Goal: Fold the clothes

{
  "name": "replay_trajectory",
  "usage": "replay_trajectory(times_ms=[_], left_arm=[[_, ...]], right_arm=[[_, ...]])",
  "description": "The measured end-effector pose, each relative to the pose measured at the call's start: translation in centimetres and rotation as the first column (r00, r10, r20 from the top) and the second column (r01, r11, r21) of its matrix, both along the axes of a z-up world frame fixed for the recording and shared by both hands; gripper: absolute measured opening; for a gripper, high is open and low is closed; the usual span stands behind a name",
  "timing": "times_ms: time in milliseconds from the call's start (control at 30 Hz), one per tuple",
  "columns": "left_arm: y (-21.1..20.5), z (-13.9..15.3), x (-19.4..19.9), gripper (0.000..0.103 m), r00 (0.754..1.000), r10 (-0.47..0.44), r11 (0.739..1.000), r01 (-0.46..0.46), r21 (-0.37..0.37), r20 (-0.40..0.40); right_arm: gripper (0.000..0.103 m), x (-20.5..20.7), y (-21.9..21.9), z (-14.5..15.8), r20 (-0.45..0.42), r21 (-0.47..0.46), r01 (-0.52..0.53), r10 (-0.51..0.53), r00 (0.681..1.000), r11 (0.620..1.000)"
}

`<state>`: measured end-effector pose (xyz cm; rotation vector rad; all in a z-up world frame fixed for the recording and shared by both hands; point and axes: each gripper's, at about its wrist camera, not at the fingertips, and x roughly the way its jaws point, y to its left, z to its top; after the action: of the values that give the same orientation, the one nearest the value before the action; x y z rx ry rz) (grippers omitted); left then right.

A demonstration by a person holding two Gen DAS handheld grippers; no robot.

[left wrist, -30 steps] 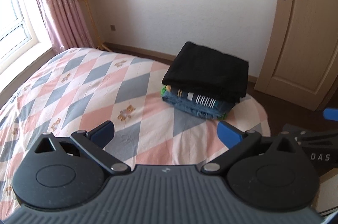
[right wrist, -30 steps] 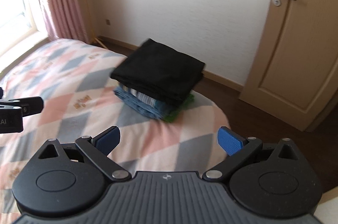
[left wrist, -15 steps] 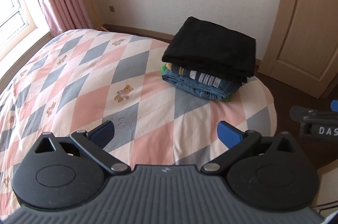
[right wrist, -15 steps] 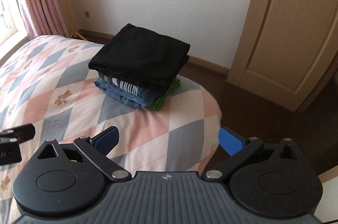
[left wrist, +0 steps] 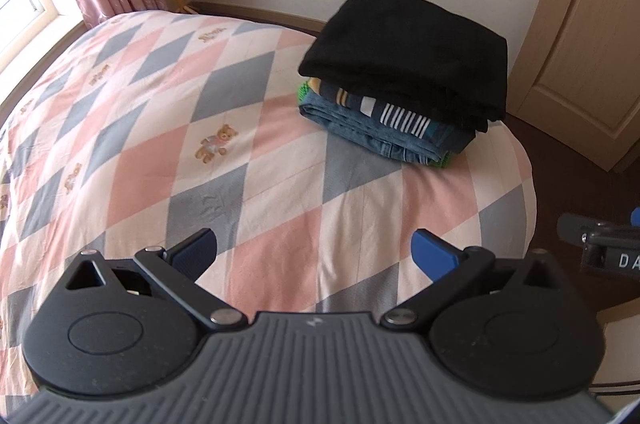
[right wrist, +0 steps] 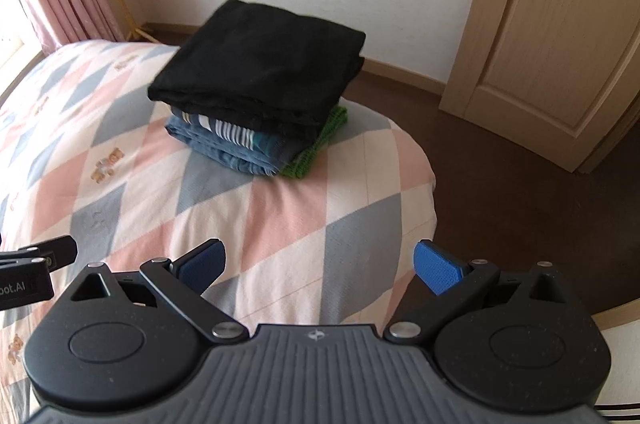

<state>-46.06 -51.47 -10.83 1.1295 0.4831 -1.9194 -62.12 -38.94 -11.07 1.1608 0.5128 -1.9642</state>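
While both claws hover wide and empty over the near end of the bed, the clothes lie folded in a stack at its far right corner, black piece on top, jeans and something green beneath. From the left claw the stack sits ahead and right; the right claw faces it more squarely.

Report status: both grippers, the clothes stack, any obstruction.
Left gripper open, empty. Right gripper open, empty. Folded black garment tops clothes stack on checked bedspread. Nothing in the way.
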Motion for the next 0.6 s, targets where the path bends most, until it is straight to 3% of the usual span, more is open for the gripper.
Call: replay_trajectory(times_ms=[600], left_arm=[[-5.4, -4.0, -1.7, 0.102, 0.999, -0.040, 0.998, 0.039, 0.046, 0.030]], right_arm=[[0.103, 0.6, -4.8, -4.6, 0.003, 0.080, -0.010, 0.009, 1.000, 0.997]])
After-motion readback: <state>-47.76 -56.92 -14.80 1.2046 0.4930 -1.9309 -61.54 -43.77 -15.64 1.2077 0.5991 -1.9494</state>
